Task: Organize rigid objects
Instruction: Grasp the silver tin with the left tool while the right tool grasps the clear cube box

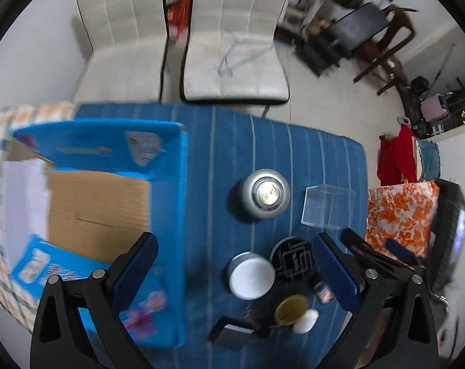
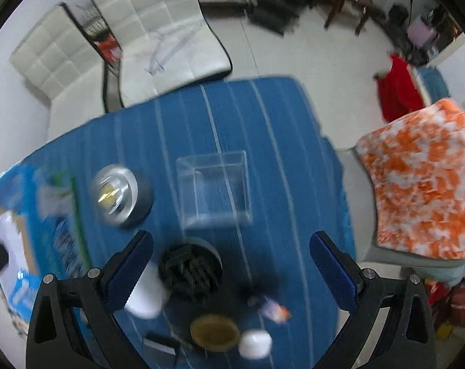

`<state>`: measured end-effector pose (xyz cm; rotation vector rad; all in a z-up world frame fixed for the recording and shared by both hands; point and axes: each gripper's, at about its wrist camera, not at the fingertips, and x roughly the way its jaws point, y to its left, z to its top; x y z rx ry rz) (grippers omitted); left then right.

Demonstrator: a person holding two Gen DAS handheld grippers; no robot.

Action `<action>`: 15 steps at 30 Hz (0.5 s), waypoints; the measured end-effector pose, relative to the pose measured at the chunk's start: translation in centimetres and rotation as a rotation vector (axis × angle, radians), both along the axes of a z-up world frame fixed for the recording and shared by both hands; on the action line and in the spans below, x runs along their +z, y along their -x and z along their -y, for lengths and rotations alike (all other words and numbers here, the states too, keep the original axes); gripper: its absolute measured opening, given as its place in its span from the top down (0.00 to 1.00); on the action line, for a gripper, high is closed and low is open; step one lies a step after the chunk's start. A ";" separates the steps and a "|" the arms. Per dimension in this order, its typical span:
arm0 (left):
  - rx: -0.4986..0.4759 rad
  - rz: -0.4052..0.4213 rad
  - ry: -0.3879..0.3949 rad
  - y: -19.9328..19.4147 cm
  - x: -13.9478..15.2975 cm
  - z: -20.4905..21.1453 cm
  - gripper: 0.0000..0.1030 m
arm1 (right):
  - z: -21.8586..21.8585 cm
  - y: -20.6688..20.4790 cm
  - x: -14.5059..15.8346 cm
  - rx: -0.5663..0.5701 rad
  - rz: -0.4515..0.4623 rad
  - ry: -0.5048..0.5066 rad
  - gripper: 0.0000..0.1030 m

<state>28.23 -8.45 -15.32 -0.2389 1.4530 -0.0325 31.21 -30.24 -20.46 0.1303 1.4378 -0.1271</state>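
Observation:
Several small objects lie on the blue striped tablecloth (image 1: 226, 141): a silver puck light (image 1: 266, 193), a clear plastic cube (image 1: 327, 206), a white round tin (image 1: 252, 275), a black patterned disc (image 1: 292, 259), a brass disc (image 1: 291, 309), a white oval piece (image 1: 306, 321) and a dark flat block (image 1: 232, 333). My left gripper (image 1: 235, 240) hangs open above the white tin, holding nothing. My right gripper (image 2: 230, 236) is open and empty too, above the black disc (image 2: 189, 269) and just short of the clear cube (image 2: 215, 187). The puck light (image 2: 118, 195) lies to its left.
An open blue cardboard box (image 1: 97, 212) with raised flaps stands at the table's left. Two white padded chairs (image 1: 232, 61) stand beyond the far edge. A seat under an orange-and-white cloth (image 2: 423, 184) is close on the right. Both views are motion-blurred.

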 end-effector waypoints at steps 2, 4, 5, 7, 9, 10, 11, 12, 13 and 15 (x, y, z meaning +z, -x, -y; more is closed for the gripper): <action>0.004 -0.041 0.006 -1.4 -1.9 0.6 0.00 | 0.1 -1.9 -2.7 -0.019 -0.045 -0.031 0.01; -0.014 -0.060 -0.012 -2.1 -3.2 1.5 0.00 | 0.2 -3.3 -5.5 -0.040 -0.091 -0.064 0.04; -0.031 -0.066 -0.028 -2.4 -3.7 2.0 0.00 | 0.3 -3.6 -6.7 -0.049 -0.112 -0.077 0.07; -0.050 -0.076 -0.041 -2.9 -4.3 2.6 0.00 | 0.5 -4.1 -8.9 -0.057 -0.154 -0.101 0.30; -0.067 -0.088 -0.048 -3.4 -4.9 3.3 0.00 | 1.0 -4.0 -9.5 -0.052 -0.144 -0.123 0.32; -0.074 -0.091 -0.047 -3.7 -5.2 3.6 0.00 | 1.3 -3.9 -9.5 -0.048 -0.139 -0.114 0.32; -0.086 -0.097 -0.047 -3.9 -5.6 4.2 0.00 | 1.4 -3.7 -9.3 -0.045 -0.139 -0.094 0.32; -0.097 -0.105 -0.054 -4.2 -5.9 4.5 0.00 | 2.1 -3.5 -9.2 -0.040 -0.133 -0.072 0.32; -0.105 -0.112 -0.063 -4.6 -6.3 4.8 0.00 | 2.5 -3.4 -9.2 -0.039 -0.130 -0.061 0.32; -0.120 -0.142 -0.070 -5.5 -7.6 5.5 0.00 | 3.2 -3.2 -9.4 -0.041 -0.136 -0.037 0.32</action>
